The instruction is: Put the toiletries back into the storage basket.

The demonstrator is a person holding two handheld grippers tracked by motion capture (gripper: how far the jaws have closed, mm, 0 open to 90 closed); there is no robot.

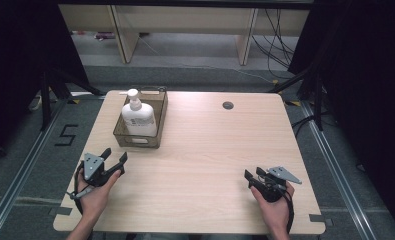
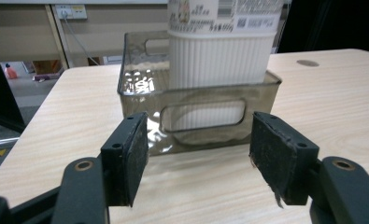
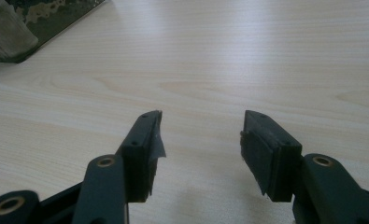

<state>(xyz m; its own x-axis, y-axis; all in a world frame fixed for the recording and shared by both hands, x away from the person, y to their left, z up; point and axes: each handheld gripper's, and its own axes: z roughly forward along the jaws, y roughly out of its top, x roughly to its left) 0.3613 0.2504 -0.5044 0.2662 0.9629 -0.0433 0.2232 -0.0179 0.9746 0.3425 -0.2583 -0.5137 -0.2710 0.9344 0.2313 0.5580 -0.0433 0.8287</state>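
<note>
High view: pale wooden table (image 1: pixel 205 150) on grey floor (image 1: pixel 30 165), both grippers' fingers (image 2: pixel 126 158) released, holding nothing.

A black "5" (image 1: pixel 66 135) is marked on the floor off the desk's left edge. The white pump bottle (image 2: pixel 222 44) carries a label with a QR code and barcode, its small print too blurred to read

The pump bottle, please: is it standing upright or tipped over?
Upright: the bottle stands inside the bin, pump on top.
</note>
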